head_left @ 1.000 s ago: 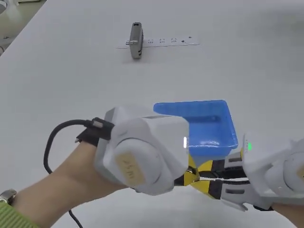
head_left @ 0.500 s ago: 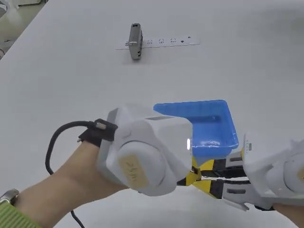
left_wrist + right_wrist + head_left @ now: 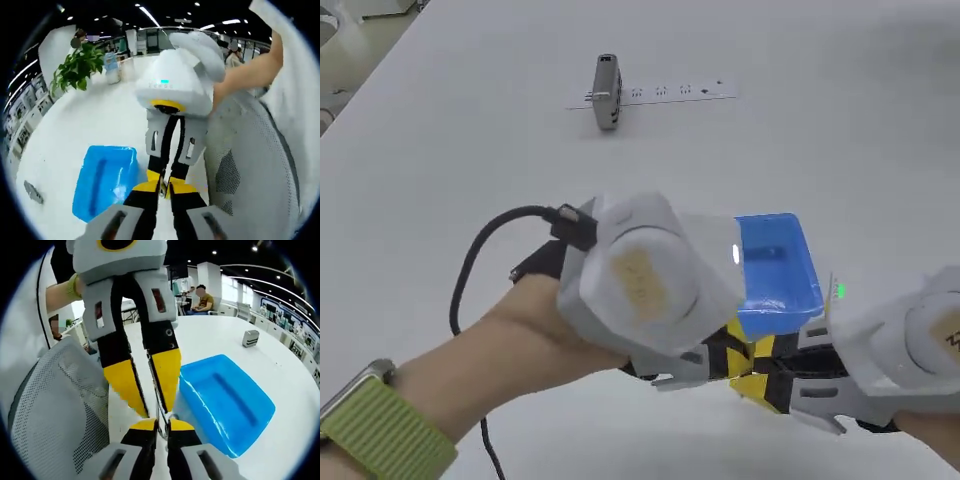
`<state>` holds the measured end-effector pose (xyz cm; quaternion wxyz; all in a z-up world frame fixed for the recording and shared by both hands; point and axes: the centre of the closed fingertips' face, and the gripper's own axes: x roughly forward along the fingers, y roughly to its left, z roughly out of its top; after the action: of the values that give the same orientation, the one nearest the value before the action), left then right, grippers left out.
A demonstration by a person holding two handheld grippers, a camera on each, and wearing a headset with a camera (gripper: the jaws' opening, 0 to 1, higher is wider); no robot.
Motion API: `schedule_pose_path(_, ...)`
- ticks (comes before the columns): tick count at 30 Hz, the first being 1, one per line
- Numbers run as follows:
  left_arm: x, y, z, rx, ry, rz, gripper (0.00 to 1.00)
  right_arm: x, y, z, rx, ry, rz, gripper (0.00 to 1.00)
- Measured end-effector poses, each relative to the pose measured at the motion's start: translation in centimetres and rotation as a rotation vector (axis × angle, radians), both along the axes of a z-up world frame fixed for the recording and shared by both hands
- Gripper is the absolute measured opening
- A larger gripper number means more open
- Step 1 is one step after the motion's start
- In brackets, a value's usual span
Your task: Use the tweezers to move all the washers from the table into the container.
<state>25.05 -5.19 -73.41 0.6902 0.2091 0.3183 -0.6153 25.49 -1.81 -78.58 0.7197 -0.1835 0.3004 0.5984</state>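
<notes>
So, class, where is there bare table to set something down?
Wide bare table between the power strip and the blue container, and right of both. Crowded at the container's near edge, where left tool and right tool meet around the tweezers.

Left tongs and right tongs face each other tip to tip, lower centre of the head view. Left jaws are spread and straddle the thin tweezers. Right jaws are pinched together on them. Left hand wraps its tongs body from the lower left, forearm bare, green strap on the wrist. Right tongs body sits at the lower right edge.
</notes>
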Motion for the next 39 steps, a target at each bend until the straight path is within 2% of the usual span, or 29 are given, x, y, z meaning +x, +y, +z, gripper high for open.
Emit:
schedule_pose_path(1, 0.0, 0.2, 0.0, -0.033, 0.019, 0.047, 0.23, 0.1, 0.0, 0.0, 0.01, 0.009, -0.015, 0.03)
schedule_pose_path(2, 0.1, 0.5, -0.1, -0.039, 0.02, 0.075, 0.29, 0.3, 0.0, 0.0, 0.024, 0.02, -0.035, 0.03)
schedule_pose_path(3, 0.0, 1.2, -0.4, -0.038, 0.0, 0.091, 0.32, 0.5, 0.0, 0.1, 0.048, 0.036, -0.061, 0.03)
schedule_pose_path(5, -0.3, 2.0, -0.6, -0.046, -0.01, 0.132, 0.32, 0.8, -0.3, 0.1, 0.076, 0.065, -0.102, 0.03)
schedule_pose_path(7, -0.7, 2.8, -0.6, -0.069, 0.003, 0.188, 0.37, 0.9, -0.6, 0.2, 0.119, 0.114, -0.148, 0.03)
schedule_pose_path(9, -1.1, 3.8, -0.6, -0.118, 0.017, 0.282, 0.44, 0.8, -0.8, 0.2, 0.153, 0.154, -0.189, 0.03)
schedule_pose_path(11, -1.3, 4.6, -0.6, -0.168, 0.019, 0.372, 0.49, 1.0, -1.1, 0.8, 0.196, 0.151, -0.23, 0.03)
schedule_pose_path(15, -1.7, 6.1, -0.8, -0.225, 0.018, 0.508, 0.56, 1.6, -1.9, 2.8, 0.29, 0.16, -0.32, 0.03)
schedule_pose_path(18, -1.7, 7.1, -0.5, -0.265, -0.011, 0.606, 0.61, 1.8, -2.5, 4.5, 0.342, 0.161, -0.353, 0.03)
schedule_pose_path(19, -1.6, 7.2, -0.5, -0.269, -0.012, 0.618, 0.62, 1.9, -2.8, 5.1, 0.353, 0.154, -0.354, 0.03)
schedule_pose_path(22, -0.7, 8.3, 0.4, -0.305, -0.083, 0.706, 0.64, 2.0, -3.1, 6.3, 0.349, 0.122, -0.35, 0.03)
schedule_pose_path(23, -0.6, 8.6, 0.5, -0.302, -0.091, 0.718, 0.66, 2.1, -3.2, 6.7, 0.348, 0.112, -0.351, 0.03)
schedule_pose_path(26, 0.7, 10.2, 1.4, -0.273, -0.204, 0.766, 0.68, 2.9, -3.7, 7.7, 0.353, 0.077, -0.377, 0.03)
schedule_pose_path(28, 0.9, 10.9, 1.9, -0.291, -0.221, 0.809, 0.69, 3.7, -4.1, 7.9, 0.349, 0.053, -0.404, 0.03)
schedule_pose_path(30, 1.0, 11.2, 2.3, -0.29, -0.239, 0.83, 0.7, 4.5, -4.4, 7.9, 0.342, 0.033, -0.431, 0.03)
schedule_pose_path(33, 1.1, 12.5, 2.8, -0.234, -0.313, 0.862, 0.69, 6.2, -4.7, 7.8, 0.322, -0.038, -0.46, 0.03)
schedule_pose_path(35, 0.9, 13.1, 2.7, -0.188, -0.354, 0.863, 0.72, 7.3, -4.8, 7.9, 0.319, -0.069, -0.486, 0.03)
schedule_pose_path(36, 0.8, 13.2, 2.7, -0.179, -0.367, 0.864, 0.74, 7.7, -4.8, 7.8, 0.319, -0.069, -0.493, 0.03)
schedule_pose_path(39, 0.8, 13.4, 2.7, -0.215, -0.362, 0.904, 0.78, 9.1, -4.6, 7.7, 0.316, -0.086, -0.511, 0.03)
